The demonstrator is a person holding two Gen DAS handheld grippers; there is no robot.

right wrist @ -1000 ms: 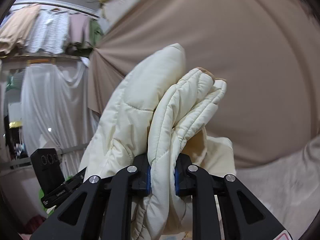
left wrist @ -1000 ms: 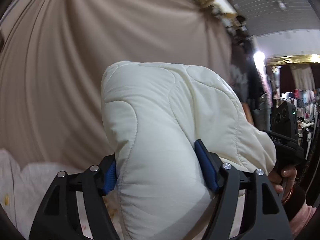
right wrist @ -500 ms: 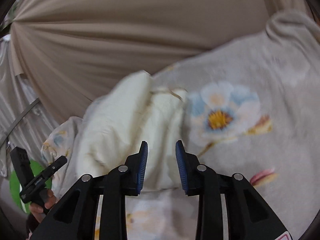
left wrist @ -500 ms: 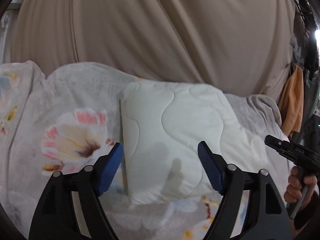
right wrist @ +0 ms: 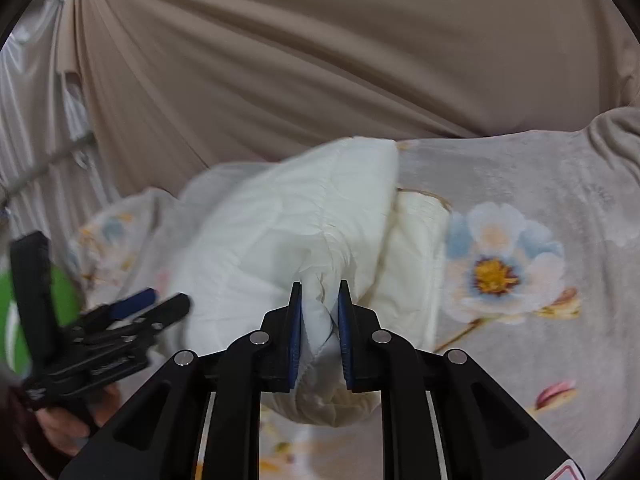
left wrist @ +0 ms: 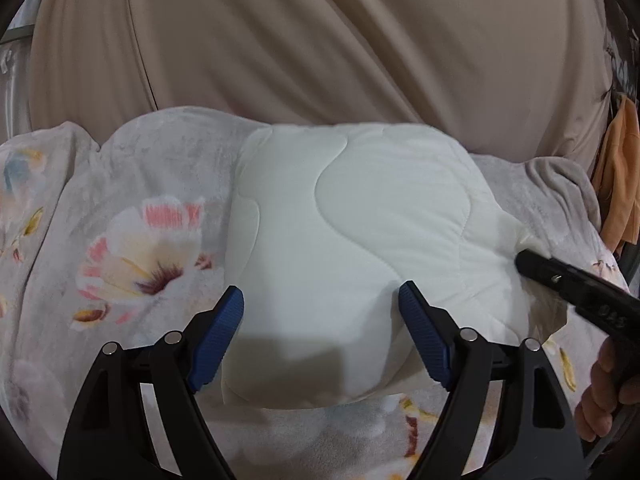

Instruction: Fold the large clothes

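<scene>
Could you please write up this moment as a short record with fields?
garment: cream quilted jacket, folded into a bundle
surface: floral blanket
backdrop: beige curtain
left gripper: jaws opening, wide either side of the bundle's near edge, pads off it
right gripper: jaws closing on a fold at the bundle's right edge

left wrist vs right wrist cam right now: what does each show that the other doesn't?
Left wrist only: the folded cream quilted garment's broad smooth top, a pink-petalled flower print, an orange cloth hanging at the far right, and the left gripper with jaws opening, its pads clear of the fabric.

Right wrist only: the garment's stacked layer edges, a blue-and-white flower print, a green patch, and the right gripper with jaws closing on a pinch of the garment's edge.

Both: the garment lying on the grey floral blanket, the beige draped curtain behind.
</scene>
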